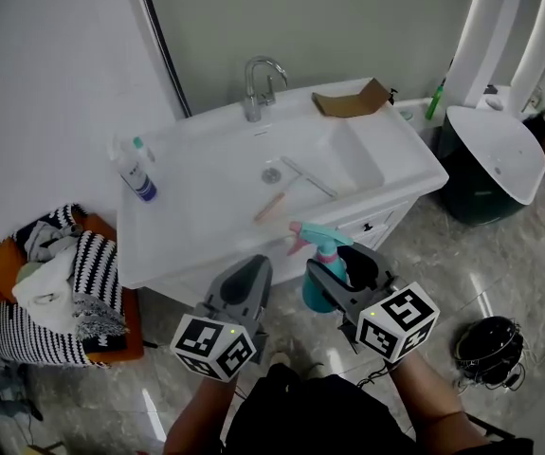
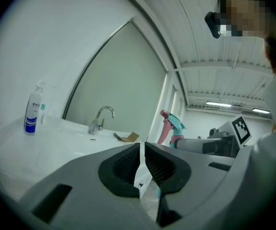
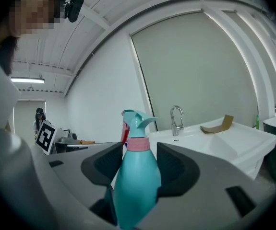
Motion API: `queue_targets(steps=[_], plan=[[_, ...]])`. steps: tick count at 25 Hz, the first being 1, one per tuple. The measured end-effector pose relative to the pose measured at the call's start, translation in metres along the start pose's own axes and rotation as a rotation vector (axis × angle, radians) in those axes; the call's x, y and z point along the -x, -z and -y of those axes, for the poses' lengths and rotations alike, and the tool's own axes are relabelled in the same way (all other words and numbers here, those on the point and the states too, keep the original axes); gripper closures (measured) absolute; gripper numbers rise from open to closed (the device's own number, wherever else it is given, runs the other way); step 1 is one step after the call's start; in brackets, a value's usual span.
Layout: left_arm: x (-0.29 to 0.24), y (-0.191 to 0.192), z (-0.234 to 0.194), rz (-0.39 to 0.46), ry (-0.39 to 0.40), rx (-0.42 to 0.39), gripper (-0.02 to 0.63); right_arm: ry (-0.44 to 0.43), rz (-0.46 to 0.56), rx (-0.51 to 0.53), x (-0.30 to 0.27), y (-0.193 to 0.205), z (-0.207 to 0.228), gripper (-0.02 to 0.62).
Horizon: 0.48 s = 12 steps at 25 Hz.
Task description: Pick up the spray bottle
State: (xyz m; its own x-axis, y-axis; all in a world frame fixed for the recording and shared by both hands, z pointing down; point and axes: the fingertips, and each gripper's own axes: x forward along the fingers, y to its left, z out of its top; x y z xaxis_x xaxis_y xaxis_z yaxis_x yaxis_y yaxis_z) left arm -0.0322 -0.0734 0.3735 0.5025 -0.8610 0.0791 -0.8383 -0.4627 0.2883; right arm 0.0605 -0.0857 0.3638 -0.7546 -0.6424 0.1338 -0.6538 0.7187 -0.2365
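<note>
- Pickup looks done — the right hand-held gripper [image 1: 341, 271] clamps the teal spray bottle [image 3: 137, 186], held in the air just off the counter [image 1: 206, 230].
- The left hand-held gripper [image 1: 246, 284] is closed and empty — the only job left is keeping the grip.

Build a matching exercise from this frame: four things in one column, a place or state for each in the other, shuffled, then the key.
Things
1. spray bottle
2. white bottle
3. cardboard scrap
4. left gripper

Places or states
A. lies at the back right of the sink top
B. jaws together, nothing between them
C. upright between the jaws of the right gripper
D. stands at the left of the sink top

Pairs: 1-C, 2-D, 3-A, 4-B
</note>
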Motion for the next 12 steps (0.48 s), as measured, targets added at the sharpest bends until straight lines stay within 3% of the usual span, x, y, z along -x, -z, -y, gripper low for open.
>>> queue_targets(steps=[12], plan=[[0.009, -0.002, 0.026, 0.020, 0.008, -0.020, 0.578, -0.003, 0.010, 0.003, 0.025, 0.005, -0.006, 0.380]])
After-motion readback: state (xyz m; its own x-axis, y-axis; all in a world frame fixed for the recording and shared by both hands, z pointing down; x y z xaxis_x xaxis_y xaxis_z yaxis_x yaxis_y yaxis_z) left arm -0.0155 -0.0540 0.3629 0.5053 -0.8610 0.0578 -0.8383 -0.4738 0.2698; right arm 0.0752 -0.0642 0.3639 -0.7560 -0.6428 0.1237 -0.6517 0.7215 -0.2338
